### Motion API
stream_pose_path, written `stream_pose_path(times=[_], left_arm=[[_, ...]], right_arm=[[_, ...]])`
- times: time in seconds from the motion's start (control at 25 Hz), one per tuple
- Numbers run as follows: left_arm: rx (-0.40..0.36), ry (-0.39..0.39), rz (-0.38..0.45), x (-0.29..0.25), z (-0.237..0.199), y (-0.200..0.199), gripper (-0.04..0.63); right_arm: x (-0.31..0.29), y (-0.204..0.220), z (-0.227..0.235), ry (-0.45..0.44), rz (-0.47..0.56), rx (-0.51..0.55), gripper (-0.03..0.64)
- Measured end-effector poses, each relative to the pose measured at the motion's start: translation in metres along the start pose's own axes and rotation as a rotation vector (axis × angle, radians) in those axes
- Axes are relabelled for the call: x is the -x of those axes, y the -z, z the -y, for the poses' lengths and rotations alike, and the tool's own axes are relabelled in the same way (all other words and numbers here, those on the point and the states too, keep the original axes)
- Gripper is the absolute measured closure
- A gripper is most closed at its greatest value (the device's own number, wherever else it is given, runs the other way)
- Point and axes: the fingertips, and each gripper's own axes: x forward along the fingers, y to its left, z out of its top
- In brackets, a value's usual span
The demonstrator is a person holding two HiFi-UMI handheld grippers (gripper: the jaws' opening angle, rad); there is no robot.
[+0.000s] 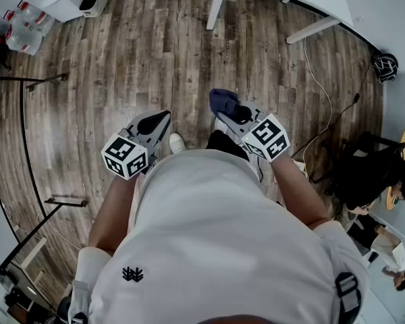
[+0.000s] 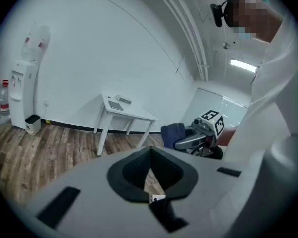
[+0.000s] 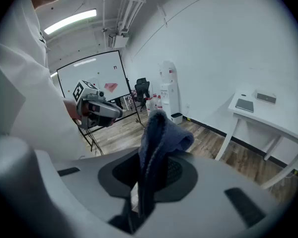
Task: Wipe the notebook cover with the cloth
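Right claw point(image 1: 235, 113) is clamped on the cloth point(image 3: 156, 133), left claw point(image 1: 158, 121) is closed and empty, and the notebook point(image 3: 244, 105) lies flat on the table point(image 3: 273, 115), well apart at 2 o'clock from the right claw, probably the nearer one.

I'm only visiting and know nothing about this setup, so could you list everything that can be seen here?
dark blue cloth: one, dark blue, pinched in the right gripper.
white table: one, white, against the wall.
flat grey rectangular item: one, grey, on the table; possibly the notebook.
white water dispenser: one, white, by the wall.
wood plank floor: one, brown, underfoot.
whiteboard on a stand: one, white, beyond the left gripper.
seated person: one, dark clothes, right edge of the head view.
left gripper: one, grey, jaws together, empty.
right gripper: one, grey, jaws shut on the cloth.
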Motion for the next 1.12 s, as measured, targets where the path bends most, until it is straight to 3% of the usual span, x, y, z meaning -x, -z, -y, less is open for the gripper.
stream_pose_path(times=[0.24,0.44,0.8,1.12], left_arm=[[-0.007,0.030,-0.039,0.040,-0.013,0.029,0.588],[-0.035,0.030,-0.047,0.024,-0.028,0.026,0.588],[-0.115,0.009,-0.085,-0.058,-0.054,-0.038,0.589],[-0.211,0.011,-0.138,-0.162,-0.114,-0.134,0.588]], right_arm=[[-0.020,0.005,-0.034,0.035,-0.031,-0.026,0.560],[-0.020,0.013,-0.018,0.040,-0.062,-0.043,0.560],[-0.037,-0.017,0.086,0.000,-0.008,-0.143,0.561],[-0.042,-0.062,0.223,0.030,0.039,-0.195,0.561]])
